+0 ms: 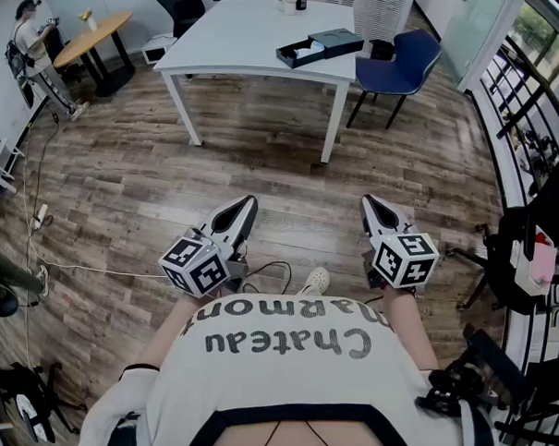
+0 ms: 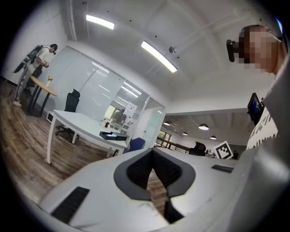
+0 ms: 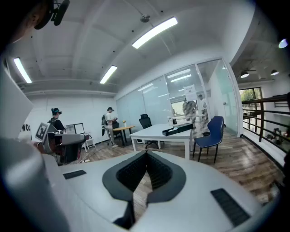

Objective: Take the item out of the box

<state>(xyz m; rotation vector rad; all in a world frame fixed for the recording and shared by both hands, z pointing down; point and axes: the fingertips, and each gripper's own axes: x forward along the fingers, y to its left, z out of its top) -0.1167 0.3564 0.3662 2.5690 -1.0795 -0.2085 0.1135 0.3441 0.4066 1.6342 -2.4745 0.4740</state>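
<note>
Both claws are pinched tight with nothing in them: left gripper (image 1: pixel 246 207) has its jaws together in the left gripper view (image 2: pixel 152 154), and so does the right gripper (image 3: pixel 145 154), which sits at your 1 o'clock in the head view (image 1: pixel 371 206). Only floor shows past the tips.

The box (image 1: pixel 320 46) is well apart from you at 12 o'clock, on the white table (image 1: pixel 241 40) near its right end. It's dark, and the lid looks slid partly off. The item inside is too small to make out.

The step in hand, as I read it, is the approach; no reach has begun. Walk up square to the table edge and stop close. Spread both claws before they get to the box. Pin the tray with 1 gripper and go in with the other so the box doesn't skate.

Counts:
- 2 grippers
- 1 box
- 1 white table
- 1 blue chair (image 1: pixel 398 61) at 1 o'clock
- 1 round wooden table (image 1: pixel 93 36) at 10 o'clock
- 1 person (image 1: pixel 30 45) beside the round table
</note>
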